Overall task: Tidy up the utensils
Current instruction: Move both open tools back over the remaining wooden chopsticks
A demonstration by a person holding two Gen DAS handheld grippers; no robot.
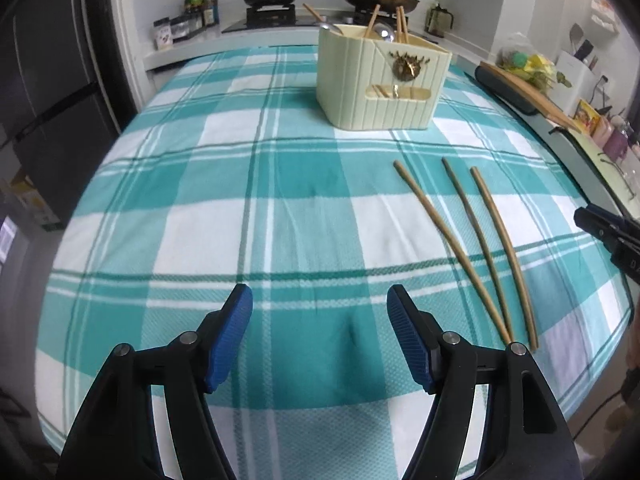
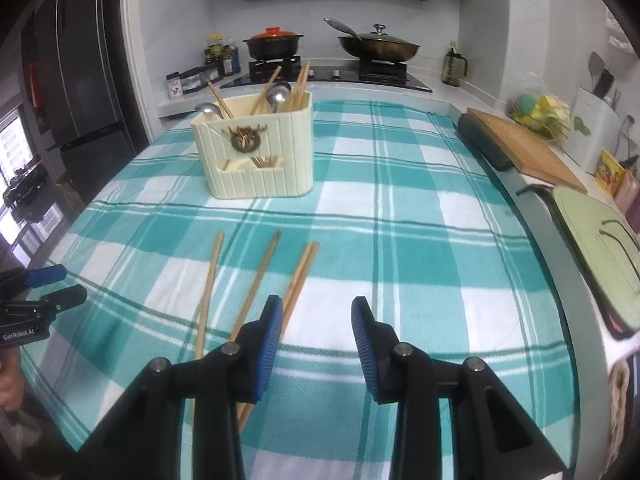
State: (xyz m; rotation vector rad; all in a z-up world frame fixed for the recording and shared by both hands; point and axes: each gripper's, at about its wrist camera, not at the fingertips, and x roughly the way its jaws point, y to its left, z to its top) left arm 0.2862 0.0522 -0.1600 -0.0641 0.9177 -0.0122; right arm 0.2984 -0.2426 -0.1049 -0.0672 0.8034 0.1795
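Observation:
A cream utensil holder [image 1: 382, 80] [image 2: 256, 152] stands on the teal checked cloth, with chopsticks and metal spoons standing in it. Several wooden chopsticks [image 1: 472, 248] [image 2: 256, 280] lie loose on the cloth in front of it. My left gripper [image 1: 320, 320] is open and empty, low over the cloth, left of the chopsticks. My right gripper [image 2: 316, 332] is open and empty, just right of the chopsticks' near ends; its left finger [image 2: 270, 344] overlaps them in view. Each gripper shows at the edge of the other's view [image 1: 608, 236] [image 2: 44, 292].
A wooden cutting board [image 2: 524, 148] and a green lid [image 2: 596, 232] lie along the counter at the right. A stove with a black pot [image 2: 274, 44] and a wok [image 2: 378, 46] is behind the cloth. A dark fridge [image 2: 80, 80] stands at the left.

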